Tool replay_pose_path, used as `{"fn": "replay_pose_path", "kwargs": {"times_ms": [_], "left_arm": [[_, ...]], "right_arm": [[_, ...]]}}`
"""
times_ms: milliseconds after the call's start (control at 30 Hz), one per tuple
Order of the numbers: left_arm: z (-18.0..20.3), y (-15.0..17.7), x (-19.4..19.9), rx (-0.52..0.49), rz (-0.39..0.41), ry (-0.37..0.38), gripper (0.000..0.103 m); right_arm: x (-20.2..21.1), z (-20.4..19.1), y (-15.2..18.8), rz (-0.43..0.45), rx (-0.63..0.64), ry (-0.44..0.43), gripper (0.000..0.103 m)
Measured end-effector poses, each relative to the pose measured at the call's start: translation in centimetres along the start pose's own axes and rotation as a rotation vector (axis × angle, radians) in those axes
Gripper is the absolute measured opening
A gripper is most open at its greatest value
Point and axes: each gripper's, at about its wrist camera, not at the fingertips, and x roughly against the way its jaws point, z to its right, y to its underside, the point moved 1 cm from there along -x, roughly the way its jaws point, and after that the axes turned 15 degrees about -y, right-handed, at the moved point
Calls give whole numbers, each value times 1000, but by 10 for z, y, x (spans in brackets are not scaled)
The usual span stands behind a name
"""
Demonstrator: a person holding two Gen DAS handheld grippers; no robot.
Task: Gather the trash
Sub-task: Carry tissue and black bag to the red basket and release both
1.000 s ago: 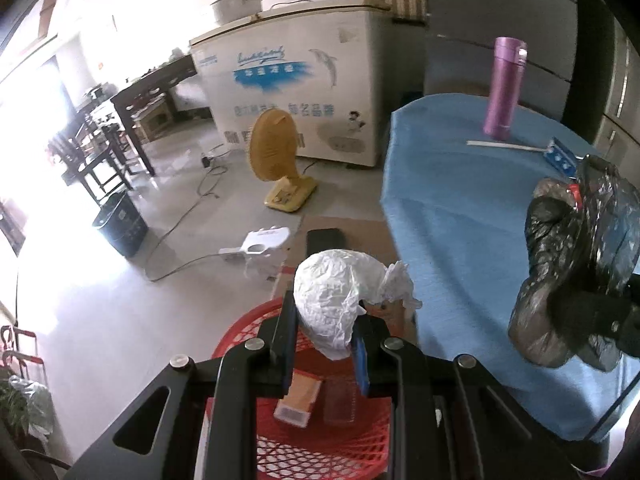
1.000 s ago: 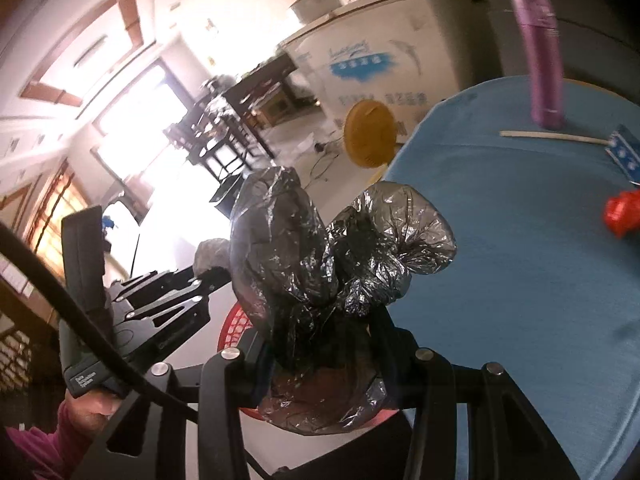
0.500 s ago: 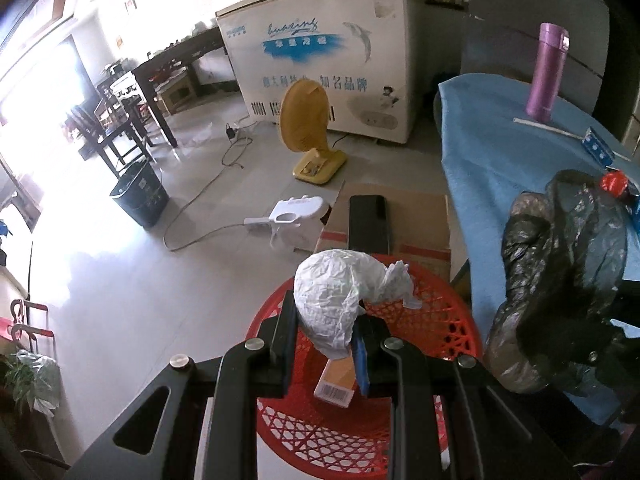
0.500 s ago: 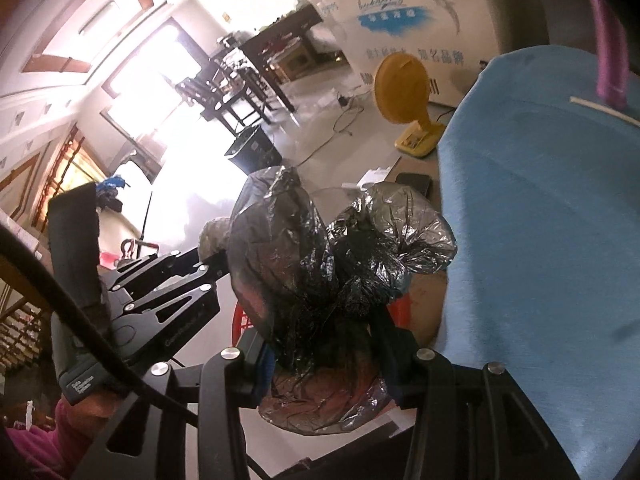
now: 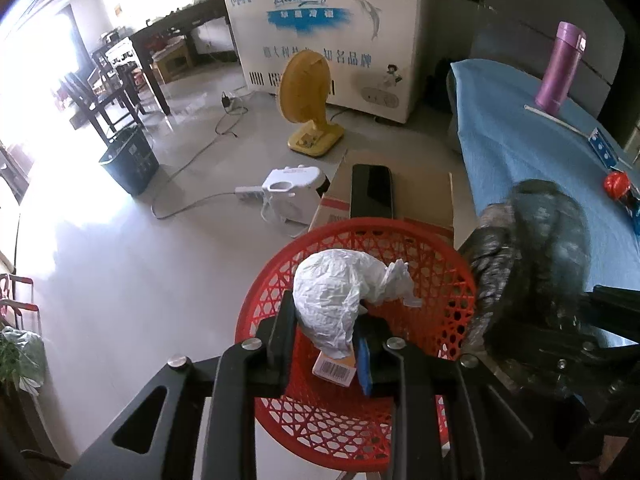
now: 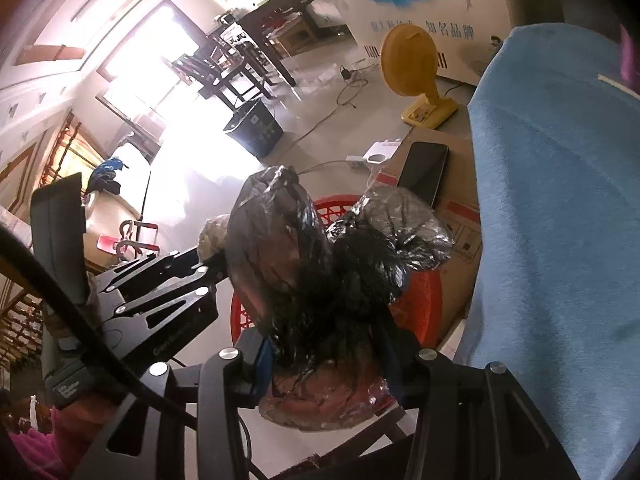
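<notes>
A crumpled white wad (image 5: 336,300) sits between the pads of my left gripper (image 5: 326,312), directly over the red mesh basket (image 5: 360,224). The jaws are starting to open, and the pads still touch the wad. A small barcoded carton (image 5: 334,370) lies in the basket. My right gripper (image 6: 328,344) is shut on a bunched black plastic bag (image 6: 304,248), held above the basket's rim (image 6: 424,292) beside the left gripper. In the left wrist view the black bag (image 5: 532,248) hangs at the basket's right edge. A red wrapper (image 5: 616,184) lies on the blue table (image 5: 520,152).
Behind the basket is a cardboard box (image 5: 420,192) with a black phone (image 5: 372,192) on it. On the floor are a white appliance (image 5: 292,184), cables, a yellow fan (image 5: 306,92) and a dark bin (image 5: 128,160). A purple flask (image 5: 560,68) stands on the table.
Both grippers moved away from the table and down with their loads. The white wad now hangs over the basket's middle, and the black bag has come to its rim.
</notes>
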Motion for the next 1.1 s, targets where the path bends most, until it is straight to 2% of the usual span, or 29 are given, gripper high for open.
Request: {"fn": "replay_pose_path", "kwargs": {"times_ms": [67,133,433,767,1100], "left_arm": [[0,2,-1,-5,-4,-1,29],[-1,3,0,-5,-5,-4,38],[-8,5,2,1,12,-28,52],[3,4,11,-32,27,-20,56],[18,4,25,-61,42,-20,60]], "right_arm": [[-3,1,-1,-5,-8,3,53],[-5,3,-2,-6,-21,-3,54],[0,8,-2,39,-42,0,54],[24,21,2,97,-93,6,54],[62,32,6,193,-130,8,54]]}}
